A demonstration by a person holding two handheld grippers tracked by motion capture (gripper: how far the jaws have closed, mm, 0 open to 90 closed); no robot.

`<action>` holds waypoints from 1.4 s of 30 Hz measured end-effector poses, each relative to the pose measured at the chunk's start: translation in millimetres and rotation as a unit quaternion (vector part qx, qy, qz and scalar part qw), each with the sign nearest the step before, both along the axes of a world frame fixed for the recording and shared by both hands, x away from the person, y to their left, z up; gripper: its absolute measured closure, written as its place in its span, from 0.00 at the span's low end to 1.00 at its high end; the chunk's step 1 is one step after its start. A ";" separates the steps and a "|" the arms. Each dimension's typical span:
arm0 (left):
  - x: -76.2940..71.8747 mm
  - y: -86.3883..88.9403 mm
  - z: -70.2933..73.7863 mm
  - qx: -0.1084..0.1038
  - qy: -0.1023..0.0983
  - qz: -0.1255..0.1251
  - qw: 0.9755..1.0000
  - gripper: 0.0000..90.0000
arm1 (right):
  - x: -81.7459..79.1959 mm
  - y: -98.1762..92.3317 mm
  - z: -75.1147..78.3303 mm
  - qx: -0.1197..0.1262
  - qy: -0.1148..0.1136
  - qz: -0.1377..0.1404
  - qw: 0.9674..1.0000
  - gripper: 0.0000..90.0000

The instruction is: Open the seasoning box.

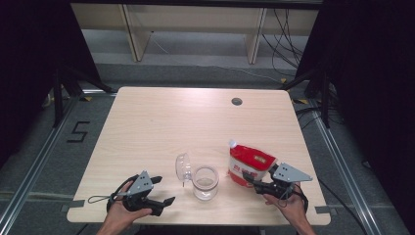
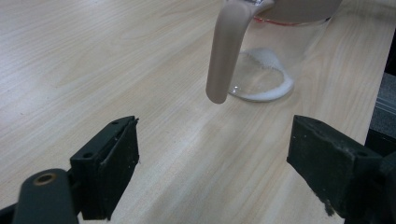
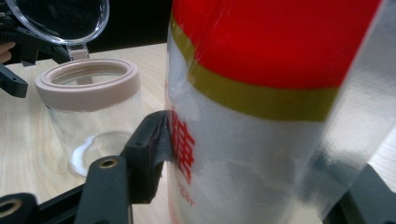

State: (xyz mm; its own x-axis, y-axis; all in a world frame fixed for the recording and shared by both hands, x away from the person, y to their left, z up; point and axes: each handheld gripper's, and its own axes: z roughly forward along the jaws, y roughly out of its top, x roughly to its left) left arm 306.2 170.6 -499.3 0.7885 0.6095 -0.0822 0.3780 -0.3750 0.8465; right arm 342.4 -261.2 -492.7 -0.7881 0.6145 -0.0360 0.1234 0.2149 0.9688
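- The pouch [image 1: 249,166] stands on the table [image 1: 161,122] near its front right, long axis about upright and leaning a bit; its white spout [image 1: 232,143] points up and to the far left.
- The right gripper [image 1: 255,182] has the pouch between its half-open jaws; the left pad touches the pouch.
- The jar [image 1: 205,182] stands just left of the pouch, lid [image 1: 183,167] flipped open, with a little white powder [image 2: 264,77] at the bottom.
- The left gripper [image 1: 164,191] is wide open and holds nothing.
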 end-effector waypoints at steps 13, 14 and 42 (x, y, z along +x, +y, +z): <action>0.2 1.9 1.7 0.009 -0.009 -0.005 1.000 0.18 | -24.1 12.0 3.3 -0.008 0.009 -0.121 0.993 0.52; 0.2 1.9 1.7 0.009 -0.009 -0.005 1.000 0.18 | -24.1 12.0 3.3 -0.008 0.009 -0.121 0.993 0.52; 0.6 4.3 1.0 0.010 -0.008 -0.001 1.000 0.18 | -9.6 10.1 -14.9 0.033 -0.004 -0.106 0.994 0.40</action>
